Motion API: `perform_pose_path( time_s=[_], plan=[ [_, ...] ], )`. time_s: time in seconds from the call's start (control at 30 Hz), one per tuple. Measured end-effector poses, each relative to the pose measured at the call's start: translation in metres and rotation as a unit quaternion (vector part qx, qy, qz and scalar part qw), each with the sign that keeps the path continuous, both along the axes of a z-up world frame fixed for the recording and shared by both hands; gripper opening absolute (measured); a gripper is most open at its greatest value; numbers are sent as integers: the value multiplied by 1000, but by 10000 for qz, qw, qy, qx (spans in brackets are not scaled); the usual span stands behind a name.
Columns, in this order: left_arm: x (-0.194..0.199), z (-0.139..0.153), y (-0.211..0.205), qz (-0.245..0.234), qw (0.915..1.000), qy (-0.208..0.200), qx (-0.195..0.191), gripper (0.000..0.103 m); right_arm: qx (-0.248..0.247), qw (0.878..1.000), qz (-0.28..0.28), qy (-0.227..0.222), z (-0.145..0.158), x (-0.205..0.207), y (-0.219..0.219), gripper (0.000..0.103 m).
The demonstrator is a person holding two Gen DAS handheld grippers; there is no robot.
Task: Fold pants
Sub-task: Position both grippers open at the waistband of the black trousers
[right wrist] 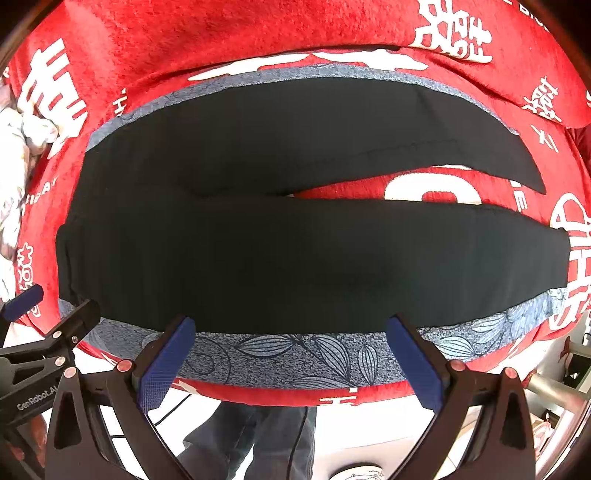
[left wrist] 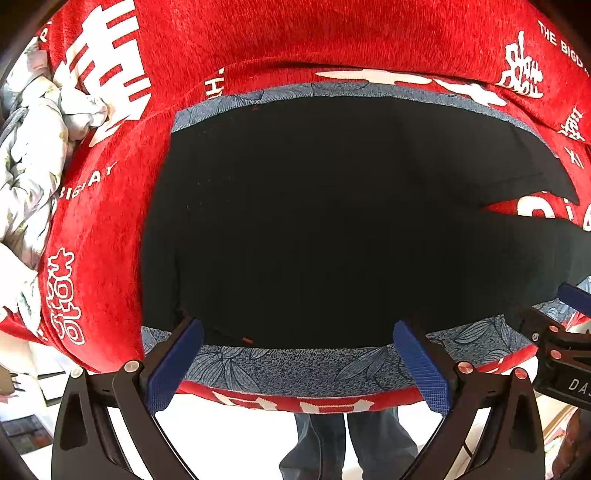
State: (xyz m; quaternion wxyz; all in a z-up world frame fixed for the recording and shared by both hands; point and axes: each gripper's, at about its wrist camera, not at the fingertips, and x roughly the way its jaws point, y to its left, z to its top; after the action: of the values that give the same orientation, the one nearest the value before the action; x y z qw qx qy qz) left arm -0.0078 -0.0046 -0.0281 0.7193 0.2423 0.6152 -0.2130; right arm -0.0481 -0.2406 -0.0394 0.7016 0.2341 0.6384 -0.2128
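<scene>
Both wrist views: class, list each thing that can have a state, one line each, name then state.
Pants: black, spread flat, unfolded, legs apart at the right.
Left gripper: open, at the near edge of the pants, holding nothing.
Right gripper: open, at the near edge too, holding nothing.
Blanket: red, spread under the pants.

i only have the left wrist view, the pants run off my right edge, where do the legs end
Observer: On the right wrist view both legs of the black pants end on the red blanket, hems apart, blanket showing between them.
Operator: is the right hand-held gripper holding anything
Observer: No, the right hand-held gripper is open, its fingers at the near edge of the pants over the grey-blue leaf-print mat.
Operator: and mine
Observer: The left hand-held gripper is also open, seen from the right by the waistband end.
</scene>
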Motion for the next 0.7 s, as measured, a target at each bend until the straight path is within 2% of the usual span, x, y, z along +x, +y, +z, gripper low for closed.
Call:
perform_pose_path(
  time_s=[0.7],
  plan=[
    [-2, -4, -3, -1, 9999, 47, 101, 103, 17, 9999, 70, 105, -10, 0, -3, 103]
  ],
)
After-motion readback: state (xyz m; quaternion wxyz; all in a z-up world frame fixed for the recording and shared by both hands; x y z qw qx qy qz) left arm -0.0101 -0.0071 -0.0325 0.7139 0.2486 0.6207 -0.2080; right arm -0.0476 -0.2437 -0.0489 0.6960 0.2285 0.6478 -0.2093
